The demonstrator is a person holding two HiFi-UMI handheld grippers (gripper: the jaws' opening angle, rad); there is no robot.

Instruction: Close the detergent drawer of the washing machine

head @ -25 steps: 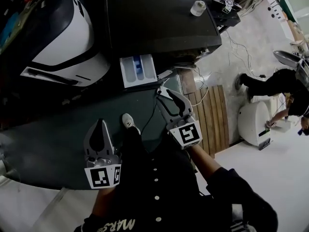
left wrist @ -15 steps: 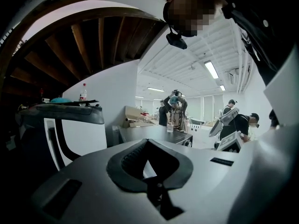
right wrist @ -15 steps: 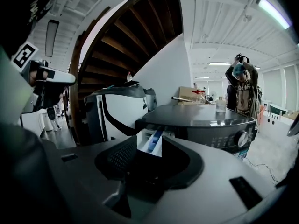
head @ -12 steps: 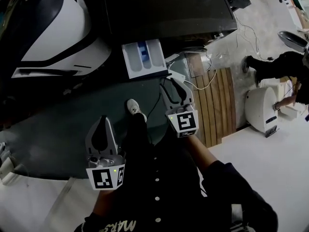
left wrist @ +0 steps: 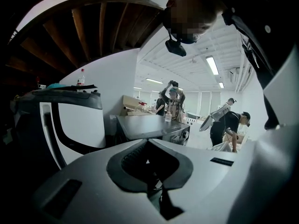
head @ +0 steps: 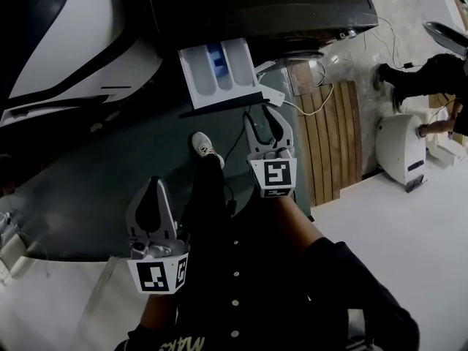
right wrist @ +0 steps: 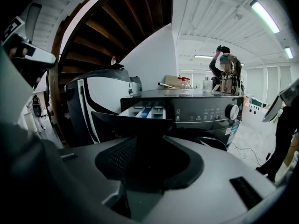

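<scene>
**A:** What took up the most room?

**B:** The washing machine (head: 256, 6), dark, along the top of the head view. A white appliance (head: 73, 42) stood beside it on the left. In front of both lay a dark floor (head: 95, 181), mostly bare. A slatted wooden board (head: 340, 145) lay along its right edge, below the machine's right corner.

**A:** And the detergent drawer?

**B:** The detergent drawer (head: 219, 70) stood pulled out from the machine's front at its left end. Its white compartments were open to view, and its dark front edge was the part nearest the person.

**A:** How close were the grippers?

**B:** The right gripper (head: 265, 115) was near the drawer's right front corner, but I couldn't tell whether they touched. Its jaws stood apart with nothing between them, and the drawer's front panel showed through the gap. The left gripper (head: 151, 185) hung well back over the bare floor, jaws together and empty.

**A:** Anything underfoot?

**B:** Only the person's shoe (head: 205, 148), between the two grippers.
</scene>
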